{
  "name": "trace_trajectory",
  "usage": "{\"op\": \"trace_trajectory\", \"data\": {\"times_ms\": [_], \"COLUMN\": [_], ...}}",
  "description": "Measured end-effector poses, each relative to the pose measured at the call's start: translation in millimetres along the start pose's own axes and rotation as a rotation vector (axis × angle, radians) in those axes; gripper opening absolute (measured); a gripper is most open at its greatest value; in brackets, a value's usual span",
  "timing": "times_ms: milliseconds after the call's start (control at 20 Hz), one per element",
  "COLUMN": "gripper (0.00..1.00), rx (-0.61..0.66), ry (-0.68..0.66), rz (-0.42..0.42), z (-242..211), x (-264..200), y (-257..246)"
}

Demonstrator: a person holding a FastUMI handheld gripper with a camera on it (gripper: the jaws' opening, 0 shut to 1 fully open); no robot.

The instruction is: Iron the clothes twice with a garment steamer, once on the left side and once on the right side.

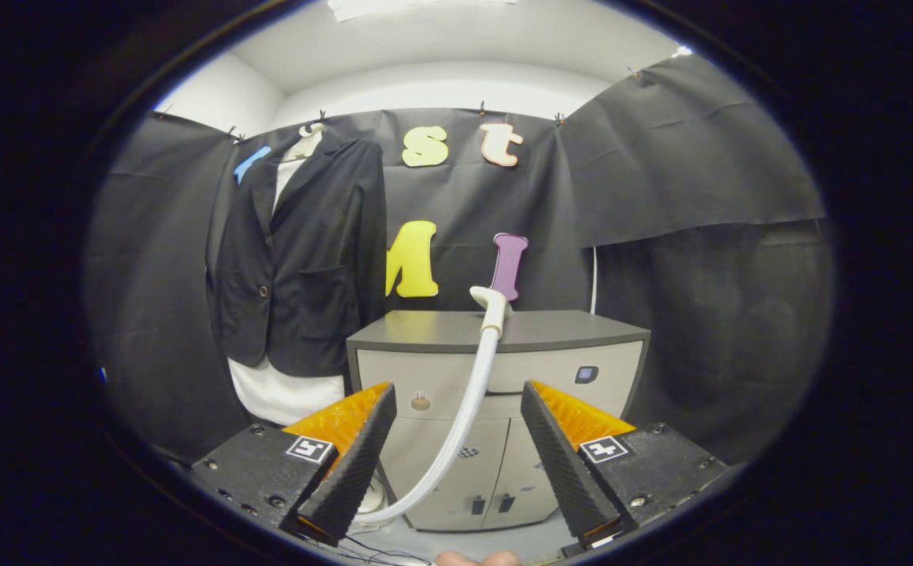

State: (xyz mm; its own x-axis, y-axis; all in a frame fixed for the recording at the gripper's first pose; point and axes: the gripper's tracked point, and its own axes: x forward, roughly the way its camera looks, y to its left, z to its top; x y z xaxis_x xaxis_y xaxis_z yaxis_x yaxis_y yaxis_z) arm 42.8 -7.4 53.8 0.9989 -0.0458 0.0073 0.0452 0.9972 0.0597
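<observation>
Gripper fingers spread apart, nothing held, open room between them; steamer hose rising through that gap to steamer head on cabinet top; dark jacket hanging beyond, beside cabinet's edge; hose base hidden behind one finger.

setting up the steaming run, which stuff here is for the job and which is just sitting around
For the job:
- dark jacket hanging ahead, beyond the fingers
- steamer head resting on the cabinet top
- white hose running down between the fingers
- gripper, open, holding nothing

Just there:
- grey cabinet
</observation>
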Motion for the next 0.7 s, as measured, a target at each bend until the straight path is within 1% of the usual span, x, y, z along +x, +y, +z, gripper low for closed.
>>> {"op": "trace_trajectory", "data": {"times_ms": [150, 400, 600, 700], "gripper": [0.99, 0.99, 0.99, 0.99], "rx": [0.028, 0.036, 0.070, 0.083], "ry": [0.020, 0.034, 0.063, 0.112], "rz": [-0.019, -0.085, -0.094, -0.086], "z": [18, 62, 94, 101], "x": [9, 25, 52, 73], "y": [8, 5, -7, -13]}}
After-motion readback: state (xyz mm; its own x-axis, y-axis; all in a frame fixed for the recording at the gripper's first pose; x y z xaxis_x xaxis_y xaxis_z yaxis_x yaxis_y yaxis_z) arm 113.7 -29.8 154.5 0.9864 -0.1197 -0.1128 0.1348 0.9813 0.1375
